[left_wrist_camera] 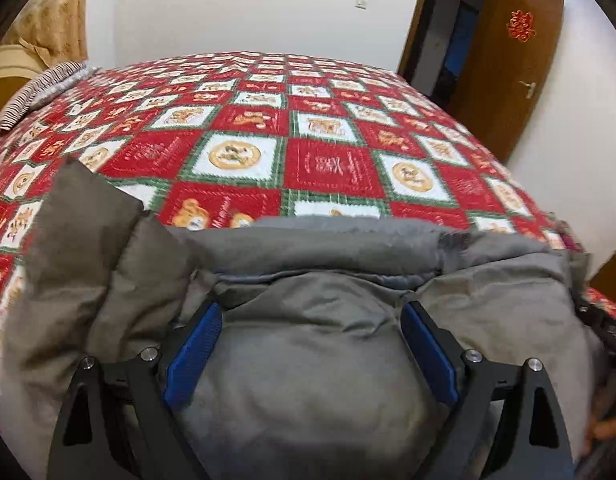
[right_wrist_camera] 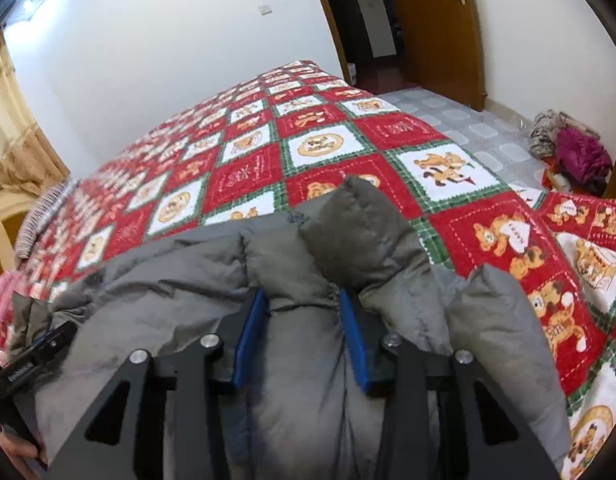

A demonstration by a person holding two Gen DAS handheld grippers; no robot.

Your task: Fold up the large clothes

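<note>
A grey padded jacket (left_wrist_camera: 308, 264) lies bunched at the near edge of the bed; it also shows in the right wrist view (right_wrist_camera: 179, 280). My left gripper (left_wrist_camera: 310, 314) stands wide, its blue pads (left_wrist_camera: 195, 344) on either side of a thick fold of the jacket, which fills the gap. My right gripper (right_wrist_camera: 303, 300) is closed on a narrower fold of the jacket, blue pads (right_wrist_camera: 354, 340) pressing its sides. Part of the left gripper (right_wrist_camera: 31, 360) shows at the left edge of the right wrist view.
The bed has a red, white and green patchwork cover (left_wrist_camera: 328, 164) (right_wrist_camera: 308, 148). A striped pillow (left_wrist_camera: 39, 88) lies at the far left. A wooden door (left_wrist_camera: 504, 56) stands open at right. A heap of clothes (right_wrist_camera: 568, 148) lies on the tiled floor.
</note>
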